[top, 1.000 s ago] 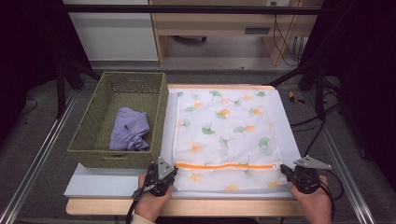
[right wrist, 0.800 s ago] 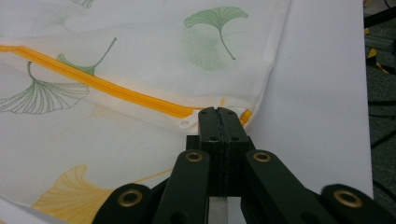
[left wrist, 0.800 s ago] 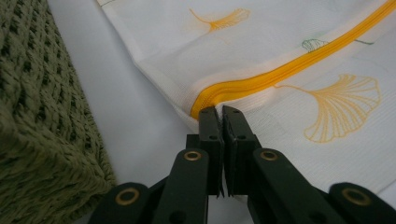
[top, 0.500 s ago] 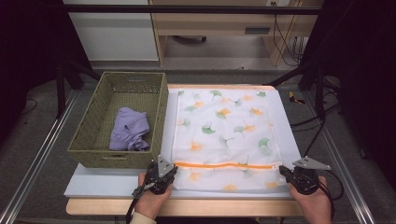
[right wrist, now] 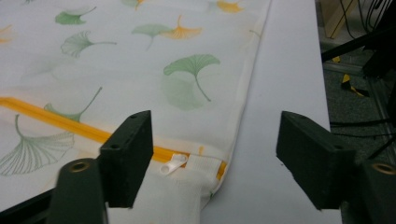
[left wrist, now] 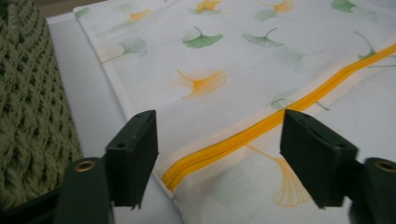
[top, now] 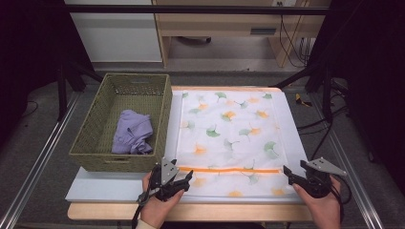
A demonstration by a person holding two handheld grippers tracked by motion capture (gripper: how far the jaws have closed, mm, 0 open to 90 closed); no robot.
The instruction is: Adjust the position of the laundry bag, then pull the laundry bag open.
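The laundry bag (top: 229, 138), white mesh printed with green and orange ginkgo leaves, lay flat on the white board (top: 296, 143) covering the counter (top: 215, 212), its long sides running away from the person. An orange zipper (top: 229, 170) crossed the bag near its front edge, from one side seam to the other. In the right gripper view the white zipper pull (right wrist: 172, 164) sat at the right-hand end of the zipper, close to the bag's corner seam.

The left tongs (top: 184, 179) were held just at the bag's near left corner. Their jaws had just been opening and stood wide apart; in the left gripper view the left end of the zipper and the bag's edge lay between them, with neither pad pressing on the fabric. The right tongs (top: 289, 173) were at the bag's near right corner, also freshly opened and spread wide. In the right gripper view the zipper pull and the bag's corner lay beside the left jaw, untouched, with bare board under the right jaw.

A green woven basket (top: 95, 143) stood on the counter just left of the bag, touching the board's left edge. A crumpled lilac garment (top: 133, 138) lay inside it, toward the near right of its floor.
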